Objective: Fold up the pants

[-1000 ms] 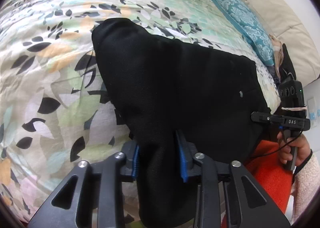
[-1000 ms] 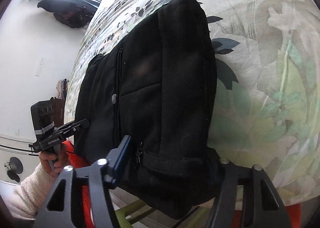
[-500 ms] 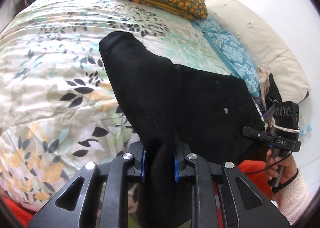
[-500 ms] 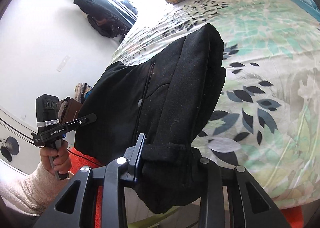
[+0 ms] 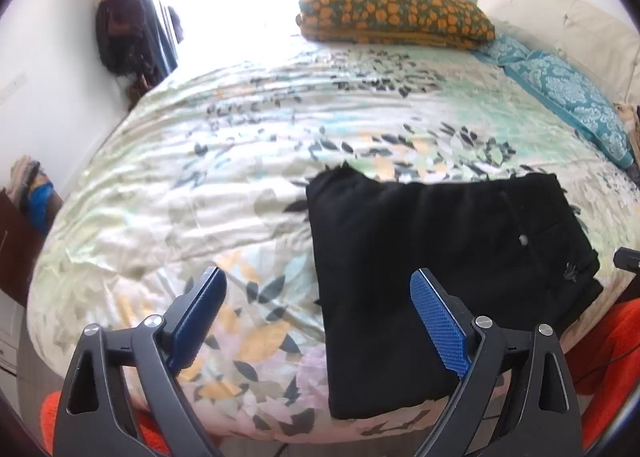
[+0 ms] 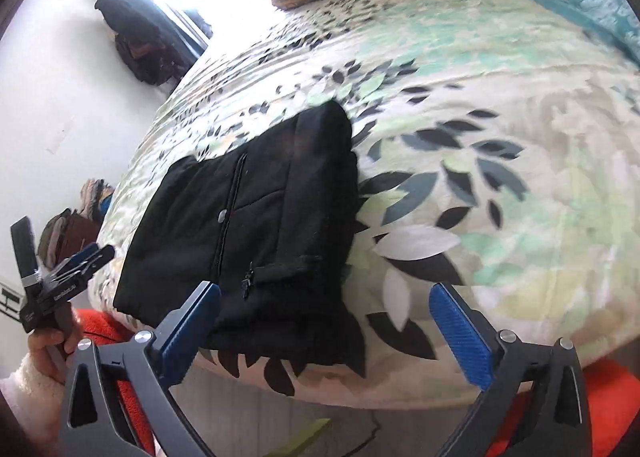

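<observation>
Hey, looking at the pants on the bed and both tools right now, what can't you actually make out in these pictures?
- Layers inside the folded pants: both views, covered by the top layer.
- Right tool: left wrist view, mostly cut off by the edge.
- Lettering on the left tool: right wrist view, too small to read.
- Dark thing hanging by the window: both views, washed out by glare.
- Bed pattern: right wrist view, blurred.
</observation>
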Demonstrator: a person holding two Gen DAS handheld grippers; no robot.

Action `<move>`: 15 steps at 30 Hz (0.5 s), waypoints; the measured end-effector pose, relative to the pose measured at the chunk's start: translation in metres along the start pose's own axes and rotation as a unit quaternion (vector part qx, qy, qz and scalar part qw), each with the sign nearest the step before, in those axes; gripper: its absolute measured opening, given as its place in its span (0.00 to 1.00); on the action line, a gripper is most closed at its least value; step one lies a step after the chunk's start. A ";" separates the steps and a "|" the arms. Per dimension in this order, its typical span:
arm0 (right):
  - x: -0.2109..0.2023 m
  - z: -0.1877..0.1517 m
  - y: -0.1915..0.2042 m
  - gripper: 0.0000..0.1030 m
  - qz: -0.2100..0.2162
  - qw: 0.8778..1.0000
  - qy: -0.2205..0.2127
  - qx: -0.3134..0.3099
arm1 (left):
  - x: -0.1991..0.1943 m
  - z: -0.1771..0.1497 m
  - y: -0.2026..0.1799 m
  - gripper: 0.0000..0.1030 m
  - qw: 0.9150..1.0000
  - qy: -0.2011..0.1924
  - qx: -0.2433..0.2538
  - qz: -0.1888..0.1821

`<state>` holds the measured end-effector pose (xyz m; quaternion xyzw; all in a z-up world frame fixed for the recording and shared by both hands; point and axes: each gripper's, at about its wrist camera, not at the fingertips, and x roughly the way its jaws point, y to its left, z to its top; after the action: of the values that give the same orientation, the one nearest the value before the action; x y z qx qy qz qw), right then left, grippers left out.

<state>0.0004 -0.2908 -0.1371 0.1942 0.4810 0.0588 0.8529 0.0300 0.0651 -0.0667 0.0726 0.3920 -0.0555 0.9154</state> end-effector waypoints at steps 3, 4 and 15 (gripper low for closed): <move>-0.054 0.003 0.012 1.00 -0.069 0.996 -0.048 -0.033 | -0.037 0.017 -0.010 0.97 0.999 -0.050 0.010 0.016; -0.068 0.006 0.020 1.00 -0.089 0.993 -0.066 -0.047 | -0.049 0.021 -0.014 0.97 0.997 -0.065 0.013 0.025; -0.153 -0.027 0.113 1.00 -0.143 0.983 -0.099 -0.065 | -0.130 0.005 -0.044 0.99 0.997 -0.035 0.012 0.073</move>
<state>-0.0935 -0.2231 0.0161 0.0729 0.4123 -0.0522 0.9066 -0.0631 0.0263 0.0273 0.1104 0.3526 0.0043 0.9292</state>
